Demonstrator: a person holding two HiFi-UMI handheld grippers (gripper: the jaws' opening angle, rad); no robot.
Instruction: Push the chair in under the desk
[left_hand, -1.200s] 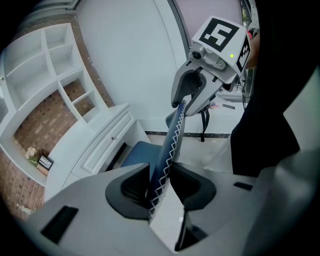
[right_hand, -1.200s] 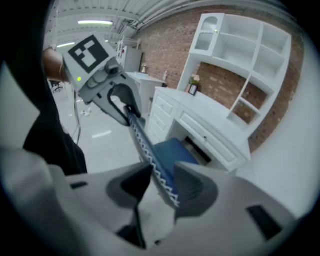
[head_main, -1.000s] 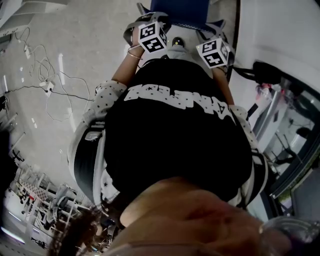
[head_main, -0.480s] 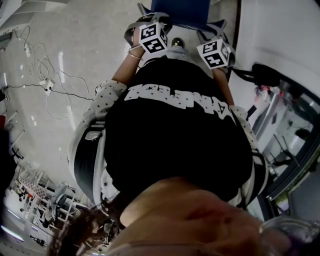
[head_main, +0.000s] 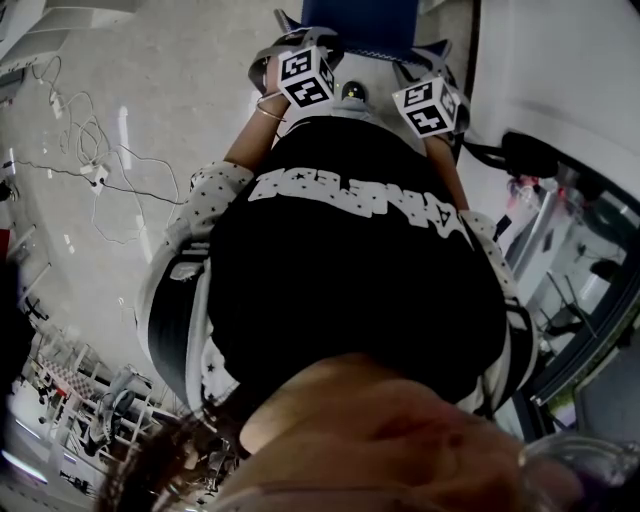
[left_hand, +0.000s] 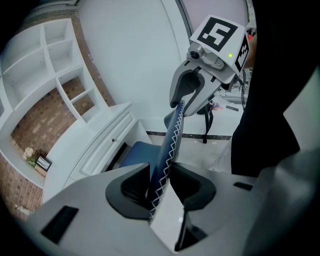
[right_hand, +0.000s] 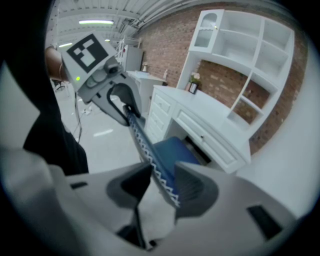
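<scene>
**A:** Left gripper (left_hand: 160, 187)?

**B:** Lower centre of its own view. The jaws are clamped on the top back edge (left_hand: 167, 145) of the blue upholstered chair (left_hand: 135, 152) with white zigzag stitching, with a pad pressing each side.

**A:** Right gripper (right_hand: 160, 185)?

**B:** Same thing, lower centre of its view, closed on that back edge further along. In the head view both grippers sit top centre, side by side, with the chair at the top rim.

**A:** Chair versus desk?

**B:** In the left gripper view the blue seat is left of centre, with its front at the knee opening of the white wooden desk with drawers (left_hand: 100, 145). It looks partly in. The back edge is well apart from the desk front.

**A:** How to push well?

**B:** My call: push both hands evenly so the chair doesn't swing. Aim straight into the opening, clear of the drawer stack at centre of the right gripper view. Push level rather than downward so it doesn't tip. Grip firmly and go slowly, then ease off before the back reaches the desk front.
</scene>
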